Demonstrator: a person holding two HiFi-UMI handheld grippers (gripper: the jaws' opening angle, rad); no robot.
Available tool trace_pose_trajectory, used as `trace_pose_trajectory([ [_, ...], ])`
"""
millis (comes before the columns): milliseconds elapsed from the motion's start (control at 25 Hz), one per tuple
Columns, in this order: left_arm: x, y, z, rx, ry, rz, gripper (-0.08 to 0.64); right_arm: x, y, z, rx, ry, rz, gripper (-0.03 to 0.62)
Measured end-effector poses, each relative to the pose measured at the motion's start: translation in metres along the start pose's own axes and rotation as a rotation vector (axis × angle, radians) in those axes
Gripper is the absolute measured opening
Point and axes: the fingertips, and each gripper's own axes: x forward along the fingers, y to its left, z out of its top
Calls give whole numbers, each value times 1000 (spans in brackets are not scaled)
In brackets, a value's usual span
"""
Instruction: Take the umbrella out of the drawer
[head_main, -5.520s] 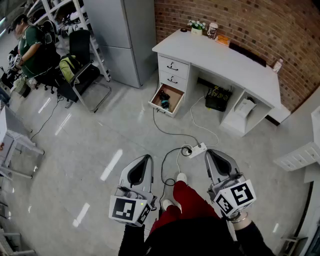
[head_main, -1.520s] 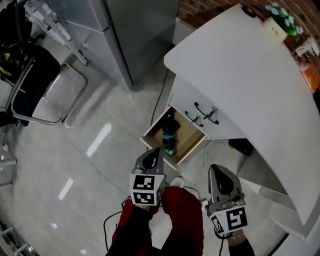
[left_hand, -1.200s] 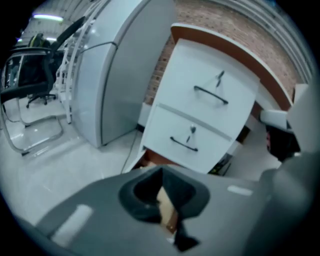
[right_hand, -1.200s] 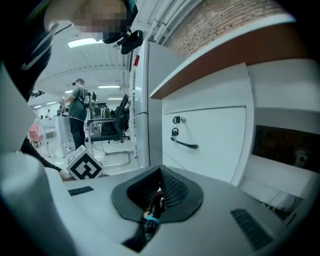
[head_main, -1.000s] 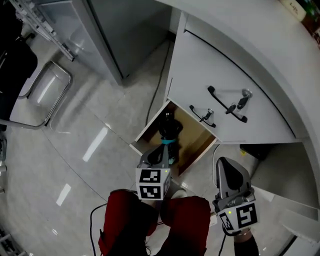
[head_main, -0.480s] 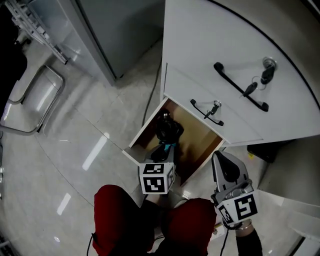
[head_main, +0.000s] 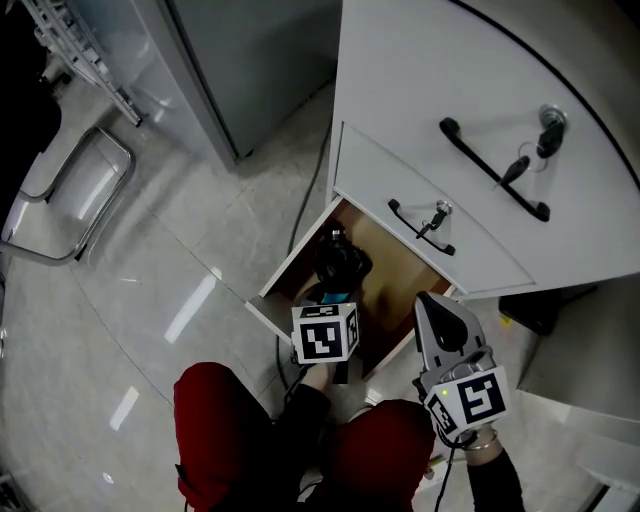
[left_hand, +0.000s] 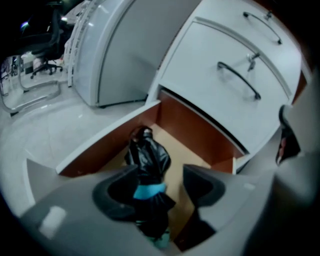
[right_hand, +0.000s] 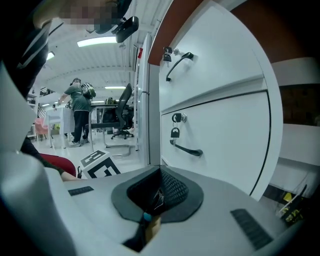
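Folded black umbrella (left_hand: 147, 156) with teal band, in open drawer (left_hand: 196, 131)

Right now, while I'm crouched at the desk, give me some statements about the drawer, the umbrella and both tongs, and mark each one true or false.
1. The bottom drawer is open. True.
2. The umbrella stands upright outside the drawer. False: it lies inside the drawer.
3. The left tongs are clamped on the umbrella. False: their jaws have just been opening and stand apart, with the umbrella between them but not gripped.
4. The right tongs are shut with nothing between them. True.
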Motion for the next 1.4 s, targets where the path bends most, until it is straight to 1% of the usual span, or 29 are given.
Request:
trace_pose_trajectory([
  [160,13,11,-2,-12,23,42,285,11,3,-11,-5,28,13,-2],
  [240,21,16,-5,-34,44,58,296,17,5,-17,-5,39,20,-2],
  [480,42,26,-20,-121,141,106,307,35,7,-27,-11,69,48,-2],
  [560,47,29,-29,-135,181,126,307,39,7,-28,-13,73,59,-2],
  [800,67,32,-38,-99,193,147,307,47,9,-33,-21,86,93,-2],
  [1040,79,32,-41,-62,202,140,307,52,7,-42,-18,107,112,-2],
  [1280,90,33,-41,-1,191,163,306,59,6,-52,-4,131,129,-2],
  [1400,91,33,-42,16,181,169,307,61,4,-56,5,141,132,-2],
])
